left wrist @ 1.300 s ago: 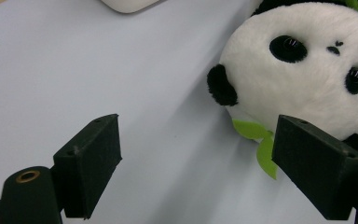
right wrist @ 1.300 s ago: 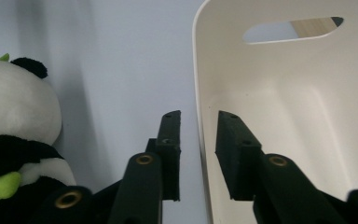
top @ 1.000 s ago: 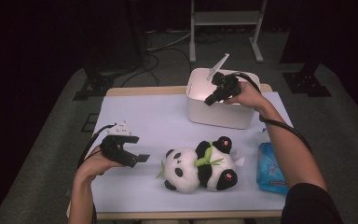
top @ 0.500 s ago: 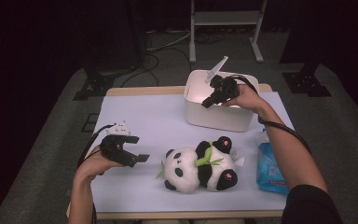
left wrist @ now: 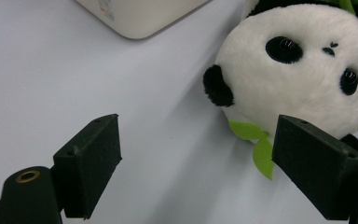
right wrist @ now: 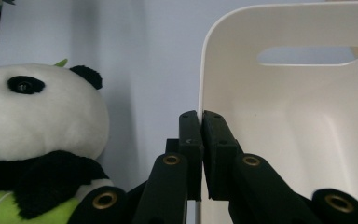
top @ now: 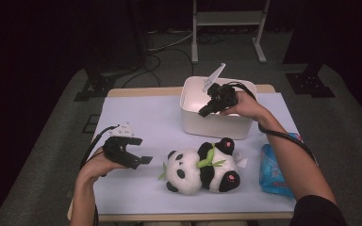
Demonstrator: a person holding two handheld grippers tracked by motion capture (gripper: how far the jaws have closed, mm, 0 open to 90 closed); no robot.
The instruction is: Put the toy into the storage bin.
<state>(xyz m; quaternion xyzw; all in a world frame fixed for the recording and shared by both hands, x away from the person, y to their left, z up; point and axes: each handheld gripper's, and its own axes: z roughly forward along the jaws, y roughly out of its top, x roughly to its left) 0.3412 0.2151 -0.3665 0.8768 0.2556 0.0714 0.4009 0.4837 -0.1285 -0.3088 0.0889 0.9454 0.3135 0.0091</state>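
The white bin stands at the mat's far edge, its near wall pinched in the right gripper; the panda lies unpacked just before it; the left gripper gapes empty beside the toy.

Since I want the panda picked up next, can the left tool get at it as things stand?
Probably yes: the left tool is open, pointing at the panda with bare tabletop between them.
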